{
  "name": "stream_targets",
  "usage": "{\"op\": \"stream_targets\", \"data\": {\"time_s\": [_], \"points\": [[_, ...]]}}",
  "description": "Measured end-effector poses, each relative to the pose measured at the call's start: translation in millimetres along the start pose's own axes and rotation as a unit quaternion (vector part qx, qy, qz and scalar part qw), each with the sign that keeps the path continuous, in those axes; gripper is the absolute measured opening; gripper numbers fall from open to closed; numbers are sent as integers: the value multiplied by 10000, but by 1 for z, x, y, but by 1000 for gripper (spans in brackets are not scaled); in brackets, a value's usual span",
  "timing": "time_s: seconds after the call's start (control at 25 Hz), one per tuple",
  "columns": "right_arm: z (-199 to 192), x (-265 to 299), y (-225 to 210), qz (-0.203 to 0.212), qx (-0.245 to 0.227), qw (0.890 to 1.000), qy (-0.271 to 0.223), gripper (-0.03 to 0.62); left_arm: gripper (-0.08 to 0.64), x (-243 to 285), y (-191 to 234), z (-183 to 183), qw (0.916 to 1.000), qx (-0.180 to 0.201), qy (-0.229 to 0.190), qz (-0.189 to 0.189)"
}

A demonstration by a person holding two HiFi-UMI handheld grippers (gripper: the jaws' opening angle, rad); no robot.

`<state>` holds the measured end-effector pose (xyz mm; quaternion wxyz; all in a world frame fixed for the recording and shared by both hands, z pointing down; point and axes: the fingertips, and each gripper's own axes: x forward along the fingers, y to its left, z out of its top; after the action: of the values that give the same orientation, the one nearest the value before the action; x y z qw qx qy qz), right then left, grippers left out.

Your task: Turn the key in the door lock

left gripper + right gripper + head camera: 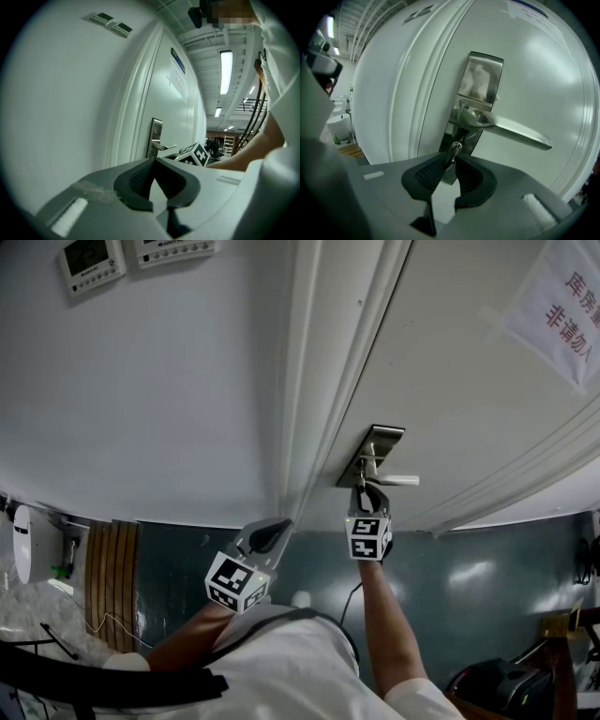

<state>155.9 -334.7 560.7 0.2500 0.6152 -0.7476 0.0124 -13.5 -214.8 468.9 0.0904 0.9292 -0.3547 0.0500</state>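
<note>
Pinching the key (453, 151) below the door handle (506, 126).
Your right gripper (367, 495), arm outstretched, clamps it; your left gripper (270, 532) hangs nearer, leftward, jaws pressed together.

We're in a workplace building, an office-cum-storage hall by the look of it: white door (450, 381) with a paper notice (562, 306) in red characters, wall control panels (92, 261), strip lights (226, 70) under a bare industrial ceiling (shelving (228, 143) far back)

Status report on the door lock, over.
Right gripper clamped on key in lock, under lever handle. Left gripper shut, empty. Nothing blocking the key.
</note>
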Motion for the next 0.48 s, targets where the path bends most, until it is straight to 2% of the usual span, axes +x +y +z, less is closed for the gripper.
{"op": "stream_targets", "data": {"time_s": [0.48], "points": [[-2, 2, 4, -34, -927, 9957, 14, 78, 3, 5, -1, 3, 10000, 39, -22, -27]]}}
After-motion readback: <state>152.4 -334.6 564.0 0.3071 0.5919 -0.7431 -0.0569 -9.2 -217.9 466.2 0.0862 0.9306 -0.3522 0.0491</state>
